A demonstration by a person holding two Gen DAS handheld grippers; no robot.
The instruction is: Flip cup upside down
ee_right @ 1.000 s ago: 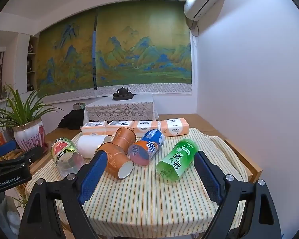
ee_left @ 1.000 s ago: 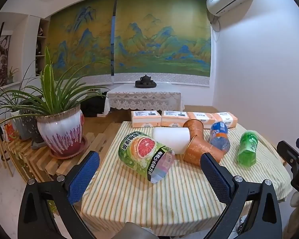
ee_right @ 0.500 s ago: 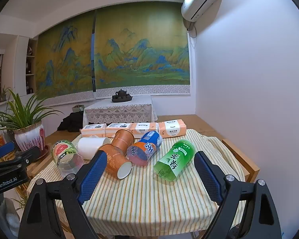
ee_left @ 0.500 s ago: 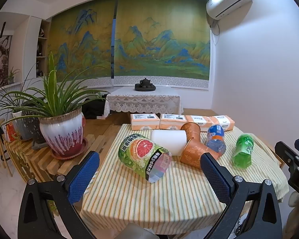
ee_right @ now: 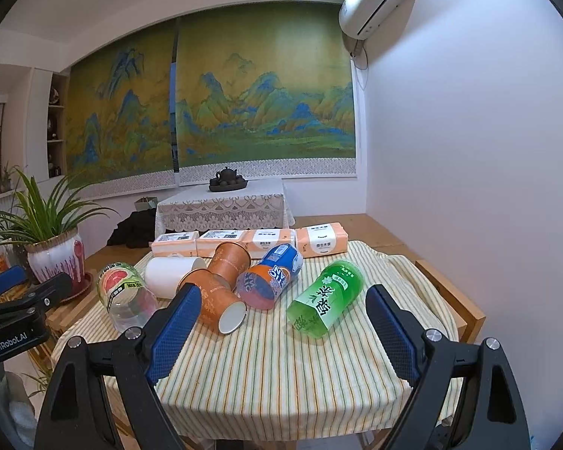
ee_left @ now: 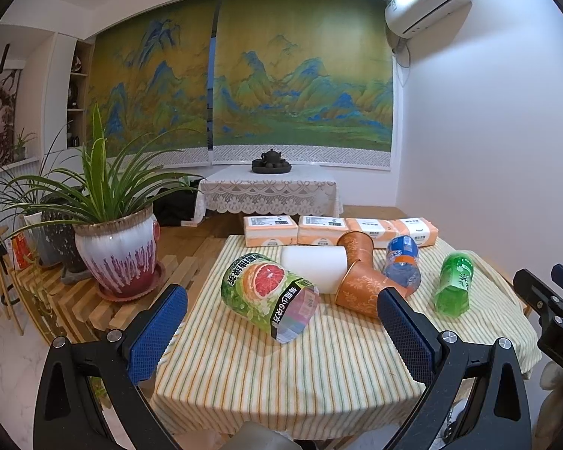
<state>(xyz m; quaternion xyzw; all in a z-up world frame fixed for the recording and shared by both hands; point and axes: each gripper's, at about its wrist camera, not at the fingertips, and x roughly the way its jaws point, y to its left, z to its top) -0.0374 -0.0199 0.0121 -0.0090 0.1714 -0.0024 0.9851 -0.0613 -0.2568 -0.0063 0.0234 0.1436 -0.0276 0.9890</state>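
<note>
Striped table fills the lower centre of both views. On it, mid-frame, six cups lie on their sides: grapefruit cup left of centre, white cup behind it, two orange cups touching, blue cup, green cup to the right. My left gripper and right gripper sit at the bottom of frame, jaws spread wide, holding nothing.

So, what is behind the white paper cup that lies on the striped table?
Behind the white paper cup stands a row of orange tissue packs along the far edge of the striped table. Their lower parts are hidden by the cups.
</note>
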